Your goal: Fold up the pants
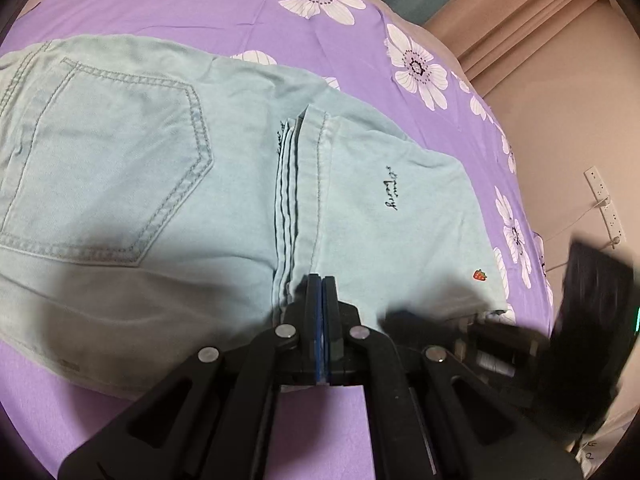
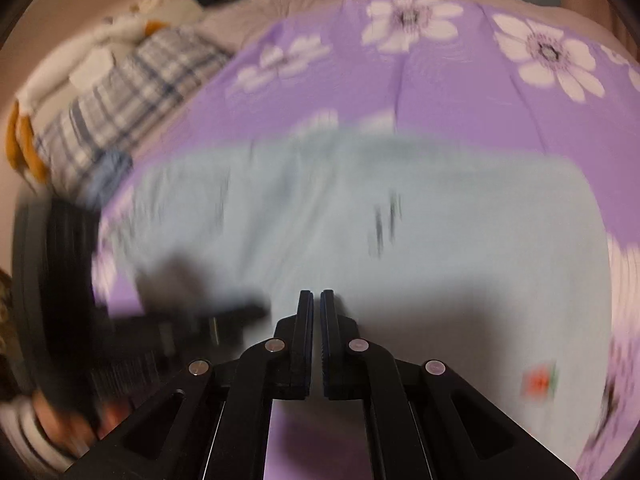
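Note:
Light blue pants [image 1: 160,184] lie folded on a purple flowered bedsheet [image 1: 240,12]. The leg hems lie across the seat part, beside a back pocket [image 1: 108,168]. My left gripper [image 1: 322,280] is shut and empty, over the near edge of the pants at the hems. The right gripper shows blurred at the right in the left wrist view [image 1: 500,344]. In the right wrist view the pants [image 2: 400,240] are blurred; my right gripper [image 2: 316,294] hovers over their near edge, jaws nearly together with a thin gap, holding nothing.
A plaid cloth [image 2: 132,92] and a white-and-orange stuffed toy [image 2: 80,68] lie at the far left of the bed. A beige wall with a white power strip [image 1: 604,204] is to the right. A person's hand [image 2: 60,424] holds the other gripper.

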A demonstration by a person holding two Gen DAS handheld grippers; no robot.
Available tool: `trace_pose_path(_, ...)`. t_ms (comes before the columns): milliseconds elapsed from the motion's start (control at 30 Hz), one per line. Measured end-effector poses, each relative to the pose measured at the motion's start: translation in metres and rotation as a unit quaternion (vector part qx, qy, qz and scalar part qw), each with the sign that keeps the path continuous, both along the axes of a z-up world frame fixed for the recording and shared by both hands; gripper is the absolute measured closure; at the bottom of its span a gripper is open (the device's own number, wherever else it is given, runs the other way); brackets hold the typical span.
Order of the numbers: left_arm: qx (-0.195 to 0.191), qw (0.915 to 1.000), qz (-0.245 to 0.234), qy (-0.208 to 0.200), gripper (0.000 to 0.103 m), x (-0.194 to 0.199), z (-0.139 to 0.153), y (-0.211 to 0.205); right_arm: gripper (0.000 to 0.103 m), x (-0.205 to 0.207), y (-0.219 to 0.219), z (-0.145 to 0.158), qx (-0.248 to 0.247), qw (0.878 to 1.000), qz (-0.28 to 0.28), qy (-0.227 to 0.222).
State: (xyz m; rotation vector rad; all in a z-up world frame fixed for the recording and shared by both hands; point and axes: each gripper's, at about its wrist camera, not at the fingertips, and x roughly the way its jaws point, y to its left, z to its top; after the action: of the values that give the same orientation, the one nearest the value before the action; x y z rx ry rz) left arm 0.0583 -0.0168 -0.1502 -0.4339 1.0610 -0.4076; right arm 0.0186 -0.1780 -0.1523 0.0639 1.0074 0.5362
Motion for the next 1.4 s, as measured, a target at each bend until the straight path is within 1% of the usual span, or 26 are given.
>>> trace_pose_path(67,-0.002,1.0000,0.002,-0.001,0.101,-0.005,0.003,0.003,0.102,-0.017,-0.003,-0.003,0.011,1.000,0.000,-0.008)
trace_pose_path(100,-0.005,1.0000,0.005,0.001,0.101,-0.010,0.006,0.006,0.102,-0.020,-0.005,-0.003,0.019,1.000,-0.001,-0.001)
trace_pose_path(133,-0.008,0.9999,0.008,-0.001,0.098,-0.016,0.008,0.009,0.102,-0.024,-0.008,-0.005,0.039,0.999,-0.002,0.016)
trace_pose_path(167,-0.008,0.9998,0.015,-0.008,0.092,-0.023,0.013,0.014,0.102,-0.027,-0.010,-0.006,0.053,0.998,-0.001,0.029)
trace_pose_path(200,-0.006,0.9996,0.021,-0.017,0.066,-0.031,0.018,0.020,0.102,-0.029,-0.011,-0.004,0.060,0.998,0.000,0.032)
trace_pose_path(233,-0.009,0.9992,0.030,-0.027,0.047,-0.041,0.023,0.029,0.102,-0.033,-0.013,-0.002,0.067,0.997,0.002,0.025)
trace_pose_path(267,-0.027,0.9980,0.041,-0.039,0.046,-0.053,0.029,0.043,0.102,-0.038,-0.015,0.001,0.076,0.997,0.005,0.017)
trace_pose_path(300,-0.033,0.9974,0.048,-0.043,0.046,-0.061,0.033,0.053,0.100,-0.039,-0.017,0.003,0.087,0.996,0.008,0.013)
trace_pose_path(333,-0.029,0.9969,0.058,-0.044,0.044,-0.068,0.035,0.061,0.095,-0.041,-0.019,0.006,0.101,0.995,0.008,0.010)
trace_pose_path(367,-0.022,0.9959,0.076,-0.045,0.043,-0.075,0.037,0.072,0.093,-0.041,-0.020,0.007,0.112,0.994,0.007,0.009)
trace_pose_path(400,-0.022,0.9946,0.093,-0.042,0.041,-0.080,0.036,0.083,0.087,-0.040,-0.021,0.008,0.120,0.993,0.007,0.008)
trace_pose_path(433,-0.029,0.9929,0.110,-0.037,0.040,-0.085,0.035,0.095,0.085,-0.040,-0.017,0.010,0.122,0.993,0.007,0.005)
trace_pose_path(500,-0.056,0.9871,0.149,-0.019,0.038,-0.093,0.027,0.121,0.085,-0.038,-0.011,0.013,0.121,0.993,0.008,0.000)
trace_pose_path(567,-0.066,0.9813,0.180,-0.006,0.038,-0.097,0.020,0.139,0.085,-0.033,-0.005,0.013,0.120,0.993,0.011,-0.001)
trace_pose_path(600,-0.075,0.9785,0.192,0.001,0.038,-0.099,0.015,0.147,0.084,-0.034,-0.005,0.012,0.122,0.992,0.013,0.000)
trace_pose_path(667,-0.104,0.9718,0.211,0.012,0.038,-0.097,0.007,0.156,0.084,-0.031,0.001,0.010,0.123,0.992,0.015,0.007)
trace_pose_path(767,-0.134,0.9652,0.224,0.010,0.038,-0.091,0.003,0.161,0.084,-0.033,0.006,0.010,0.115,0.993,0.020,0.008)
trace_pose_path(833,-0.144,0.9631,0.227,0.007,0.037,-0.085,0.004,0.163,0.084,-0.037,0.007,0.013,0.103,0.994,0.022,0.002)
trace_pose_path(933,-0.165,0.9560,0.242,0.006,0.037,-0.075,0.001,0.168,0.084,-0.037,0.009,0.015,0.093,0.995,0.025,-0.001)
trace_pose_path(1000,-0.171,0.9521,0.254,0.001,0.037,-0.068,0.001,0.170,0.084,-0.034,0.009,0.018,0.087,0.996,0.023,-0.006)
trace_pose_path(1167,-0.168,0.9491,0.266,-0.014,0.037,-0.051,0.003,0.178,0.084,-0.022,0.015,0.024,0.088,0.996,0.017,-0.007)
trace_pose_path(1333,-0.158,0.9512,0.265,-0.020,0.037,-0.028,0.001,0.183,0.084,0.000,0.025,0.022,0.089,0.996,0.008,-0.002)
trace_pose_path(1400,-0.146,0.9534,0.263,-0.021,0.037,-0.014,0.002,0.186,0.084,0.013,0.031,0.022,0.079,0.997,0.003,-0.004)
